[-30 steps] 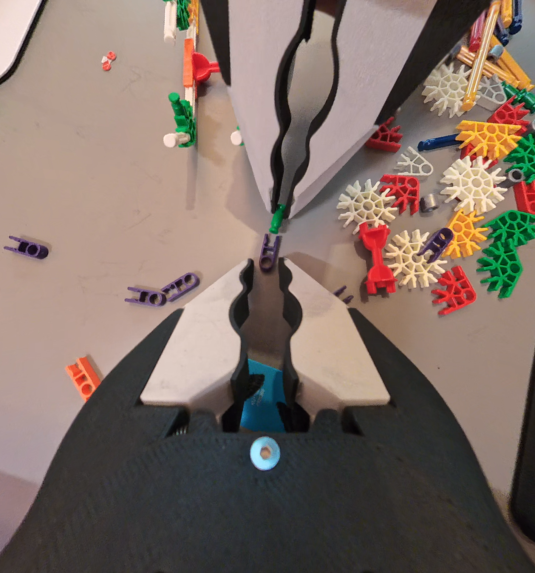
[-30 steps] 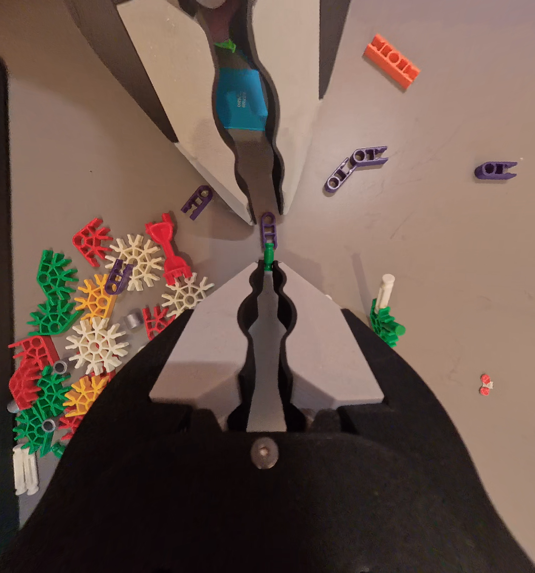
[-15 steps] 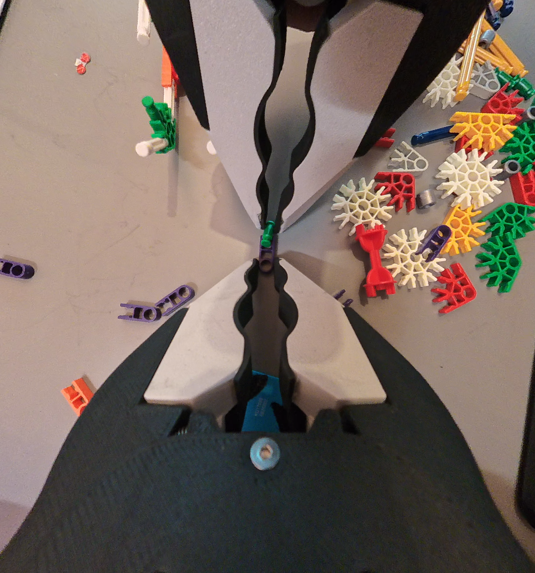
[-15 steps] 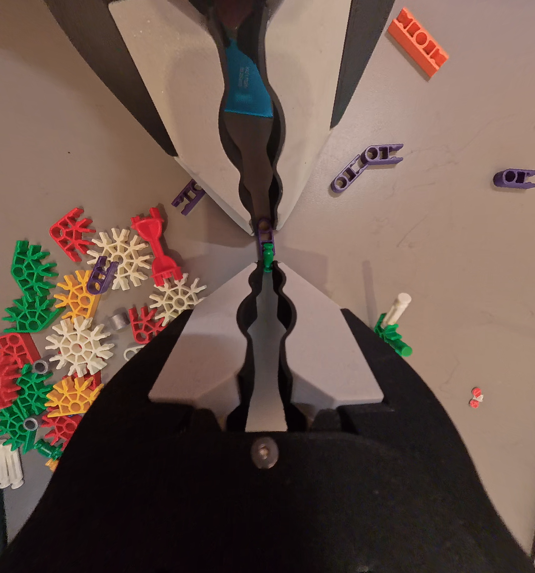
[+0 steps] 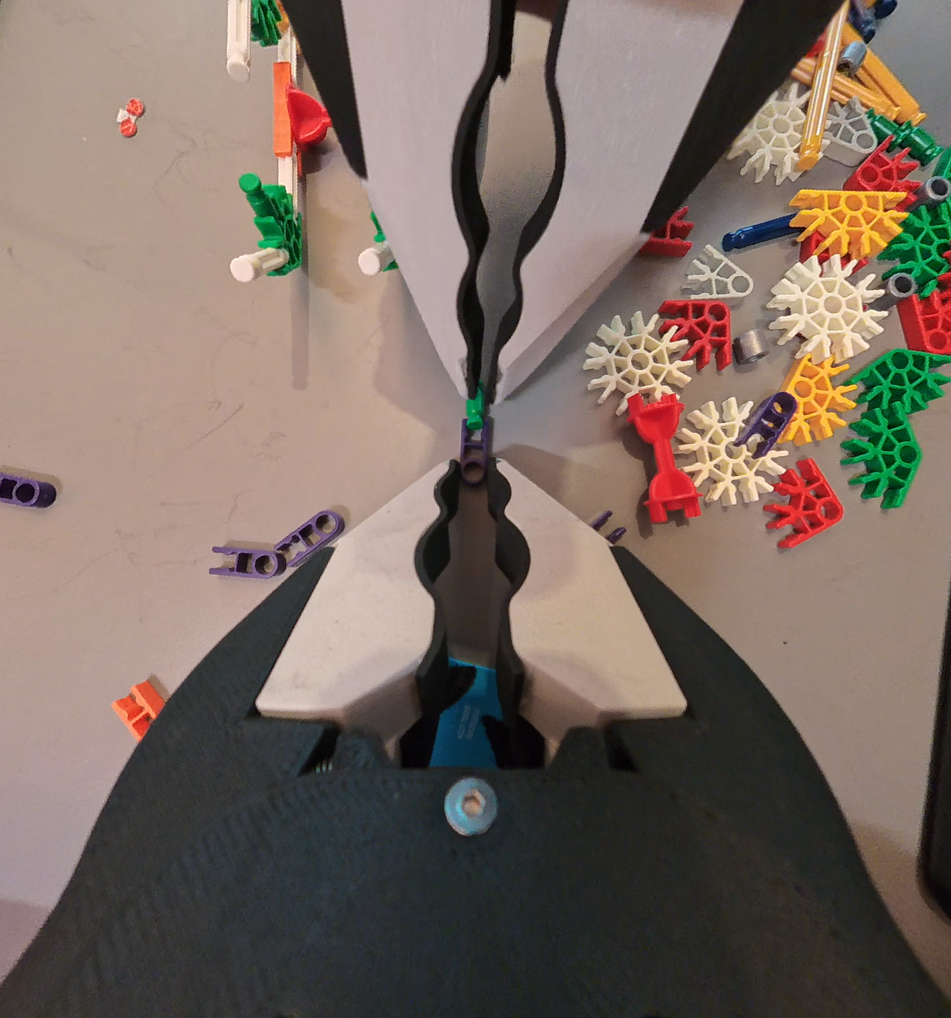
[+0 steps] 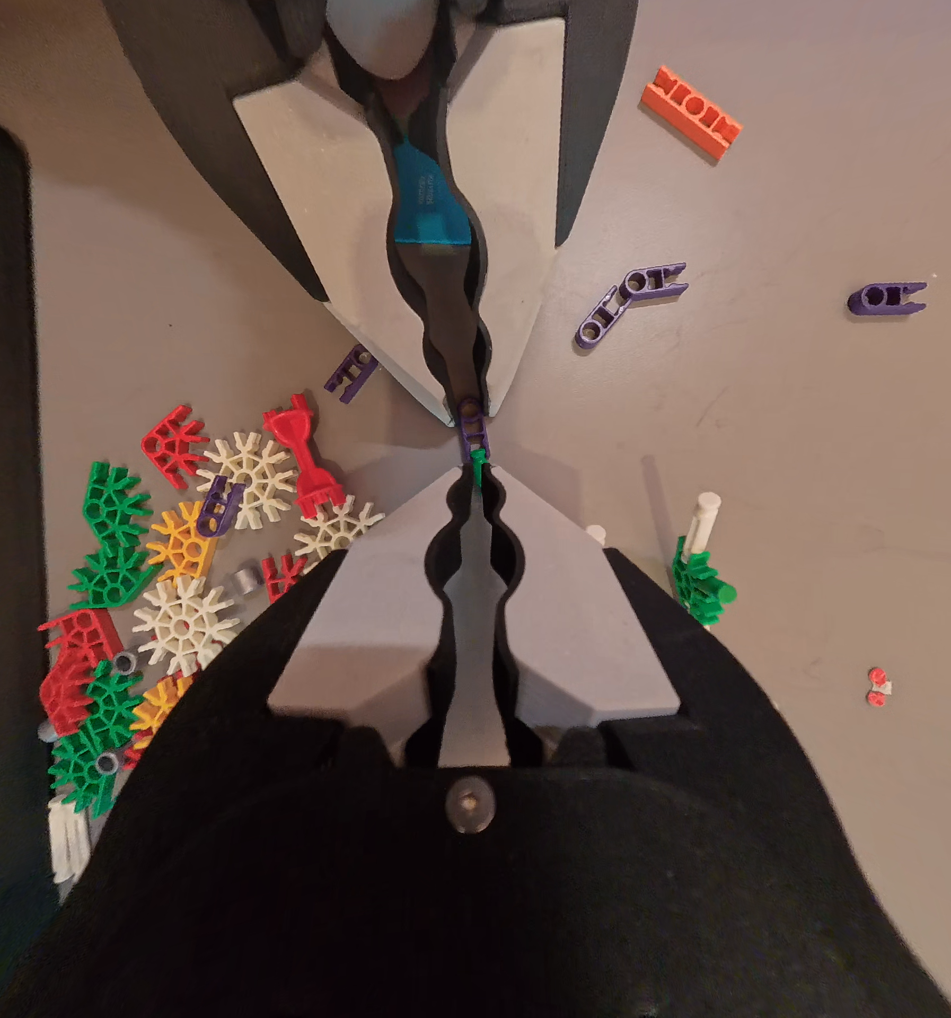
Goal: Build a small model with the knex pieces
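Above the grey counter (image 5: 132, 358), the left gripper (image 5: 473, 474) pinches a purple clip (image 5: 474, 449), and the right gripper (image 6: 477, 468) pinches a green rod (image 6: 477, 461); the rod's tip sits in the clip's fork, whether snapped home cannot be told. Loose connectors (image 5: 826, 308) lie beside.

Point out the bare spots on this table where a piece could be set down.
Bare table lies between the lone purple clip and the green-and-white assembly. Also past the orange block. Crowded: the pile of connectors.
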A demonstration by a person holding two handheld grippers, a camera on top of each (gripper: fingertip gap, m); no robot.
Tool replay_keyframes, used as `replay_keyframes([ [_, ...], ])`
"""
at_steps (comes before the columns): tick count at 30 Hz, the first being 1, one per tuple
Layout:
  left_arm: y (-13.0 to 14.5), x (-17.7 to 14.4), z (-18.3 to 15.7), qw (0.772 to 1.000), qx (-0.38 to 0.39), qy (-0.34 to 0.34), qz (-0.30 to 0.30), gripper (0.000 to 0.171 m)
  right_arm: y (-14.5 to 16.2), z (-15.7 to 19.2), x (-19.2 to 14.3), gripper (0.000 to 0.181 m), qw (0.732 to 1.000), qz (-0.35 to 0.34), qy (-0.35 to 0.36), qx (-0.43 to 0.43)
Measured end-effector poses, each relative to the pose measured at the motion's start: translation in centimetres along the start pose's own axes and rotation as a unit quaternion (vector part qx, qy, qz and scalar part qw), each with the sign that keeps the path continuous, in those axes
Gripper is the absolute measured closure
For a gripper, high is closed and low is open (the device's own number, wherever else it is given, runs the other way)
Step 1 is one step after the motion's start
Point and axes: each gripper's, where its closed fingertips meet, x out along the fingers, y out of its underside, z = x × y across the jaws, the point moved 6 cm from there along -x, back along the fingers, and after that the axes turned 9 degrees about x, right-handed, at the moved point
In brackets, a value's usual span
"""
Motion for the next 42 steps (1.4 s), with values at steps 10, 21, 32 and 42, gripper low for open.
replay_keyframes([
  [10, -0.10, 0.07, -0.05, 1.000, 0.002, 0.000, 0.002, 0.164, 0.24, -0.24, 0.62, 0.181, 1.000, -0.017, -0.006, 0.019],
  [21, -0.15, 0.16, -0.03, 1.000, 0.002, 0.006, 0.000, 0.164, 0.38, -0.18, 0.04, 0.176, 1.000, -0.029, -0.005, 0.007],
  [32, -0.20, 0.17, 0.05, 1.000, 0.003, 0.007, 0.002, 0.164, 0.67, -0.24, 0.74, 0.178, 1.000, -0.015, -0.004, 0.002],
  [42, -0.18, 0.16, 0.08, 1.000, 0.002, 0.008, 0.001, 0.164, 0.36, -0.28, 0.24, 0.178, 0.999, -0.032, -0.011, 0.013],
])
